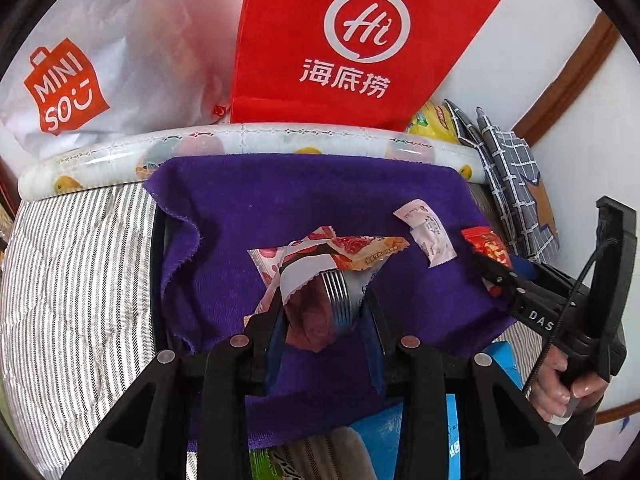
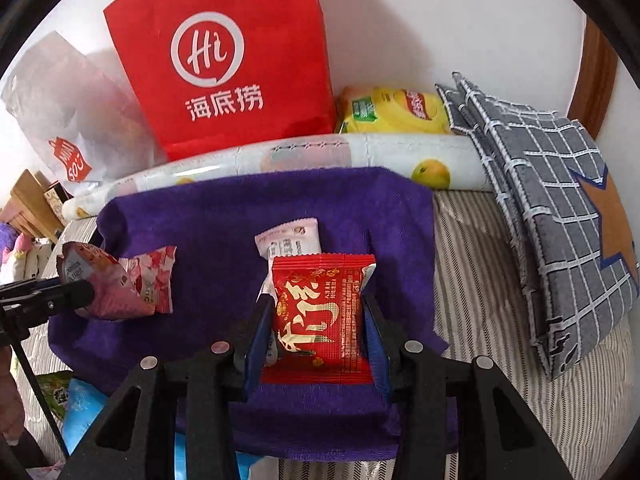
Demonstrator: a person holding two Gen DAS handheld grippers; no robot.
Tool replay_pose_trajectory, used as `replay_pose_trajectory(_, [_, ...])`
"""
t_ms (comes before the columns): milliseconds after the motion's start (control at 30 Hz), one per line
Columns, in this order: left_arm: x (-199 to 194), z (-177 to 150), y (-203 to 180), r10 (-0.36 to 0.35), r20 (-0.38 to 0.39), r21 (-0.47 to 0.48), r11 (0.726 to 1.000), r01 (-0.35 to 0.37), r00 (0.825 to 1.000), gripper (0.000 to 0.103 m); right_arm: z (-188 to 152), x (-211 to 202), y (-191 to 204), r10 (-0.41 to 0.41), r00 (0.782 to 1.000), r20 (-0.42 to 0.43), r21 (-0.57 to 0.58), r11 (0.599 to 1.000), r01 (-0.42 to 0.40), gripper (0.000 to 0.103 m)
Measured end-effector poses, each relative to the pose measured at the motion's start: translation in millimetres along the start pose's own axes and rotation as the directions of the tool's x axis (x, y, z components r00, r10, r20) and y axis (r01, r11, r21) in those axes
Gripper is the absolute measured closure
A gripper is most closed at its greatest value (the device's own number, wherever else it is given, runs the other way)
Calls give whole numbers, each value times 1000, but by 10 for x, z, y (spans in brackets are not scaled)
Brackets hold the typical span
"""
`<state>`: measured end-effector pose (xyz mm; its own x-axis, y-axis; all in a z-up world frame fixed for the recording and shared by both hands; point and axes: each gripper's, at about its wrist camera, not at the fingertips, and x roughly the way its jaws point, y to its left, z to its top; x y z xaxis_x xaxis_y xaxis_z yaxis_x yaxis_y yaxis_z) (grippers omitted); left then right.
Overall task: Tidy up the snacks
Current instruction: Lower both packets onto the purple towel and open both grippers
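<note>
Purple cloth (image 2: 200, 220) fills mid-frame in both views, spread over a striped bedsheet (image 2: 480, 280). R gripper (image 2: 318, 320) has its jaws nearly closed on a red snack packet (image 2: 320, 312), held upright at centre of the right wrist view. L gripper (image 1: 324, 312) grips a pink-and-silver snack packet (image 1: 316, 280) likewise — jaws narrow, clamped on its end. White sachet (image 1: 426, 232) lies on the cloth, right of centre; a second pink packet (image 1: 360, 250) sits just behind the held one. Red paper bag (image 1: 352, 40) stands at top — a white shopping bag (image 1: 100, 60) upper left.
</note>
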<state>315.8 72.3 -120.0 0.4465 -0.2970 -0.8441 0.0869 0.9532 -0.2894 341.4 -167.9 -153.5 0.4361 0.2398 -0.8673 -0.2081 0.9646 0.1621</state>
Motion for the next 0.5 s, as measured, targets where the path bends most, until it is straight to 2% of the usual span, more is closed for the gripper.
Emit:
replay_pose_trajectory(167, [-9, 8, -35, -30, -12, 11, 999, 30, 999, 66, -9, -8, 46, 2, 1000, -1, -24, 1000, -2, 60])
replay_pose_trajectory(200, [-22, 5, -49, -34, -11, 16, 999, 34, 999, 64, -6, -17, 46, 6, 1000, 0, -25, 1000, -6, 58])
replay_pose_trajectory(267, [-29, 21, -79, -43, -8, 18, 999, 43, 999, 46, 3, -61, 56, 16, 1000, 9, -26, 1000, -15, 50])
replay_pose_trajectory(333, [-84, 12, -94, -36, 7, 13, 999, 36, 999, 38, 16, -134, 72, 18, 999, 36, -28, 999, -17, 45])
replay_pose_trajectory(500, [-257, -64, -61, -6, 36, -2, 1000, 6, 999, 33, 16, -376, 116, 6, 996, 93, -18, 1000, -4, 41])
